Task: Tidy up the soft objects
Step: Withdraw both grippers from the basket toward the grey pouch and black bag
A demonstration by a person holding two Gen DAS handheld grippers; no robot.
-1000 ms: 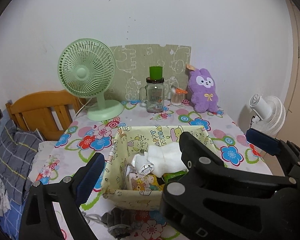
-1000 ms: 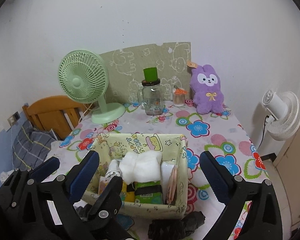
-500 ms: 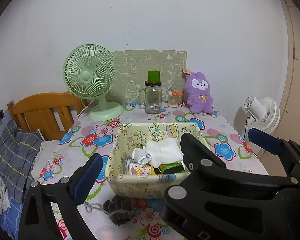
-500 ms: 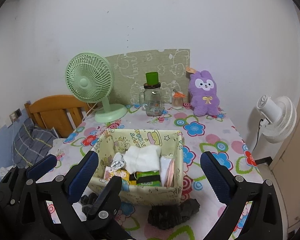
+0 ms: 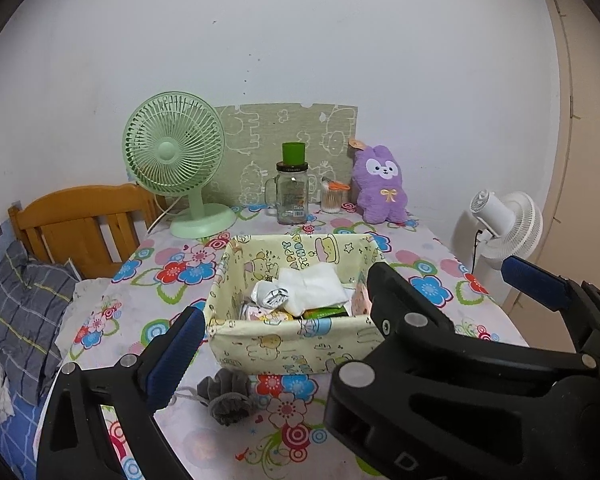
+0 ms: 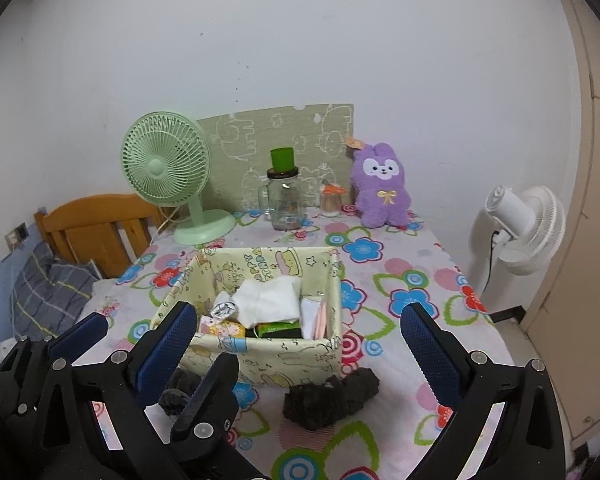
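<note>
Even, soft indoor light fills both fisheye views, leaving the white wall (image 5: 300, 40) faintly grey and free of glare. Shadows are weak: a pale one sits behind the white fan (image 6: 524, 232), another under the box (image 6: 260, 364). Straight lines bow toward the dark, vignetted corners. The center is sharp; the near fingers (image 5: 532, 284) look slightly soft.

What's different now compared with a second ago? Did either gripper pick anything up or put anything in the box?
Both grippers pulled back from the pale yellow cartoon-print fabric box, bringing the dark grey soft bundle and the grey drawstring pouch in front of it fully into view. The left gripper and right gripper are open and empty as before. The box's contents look unchanged.
</note>
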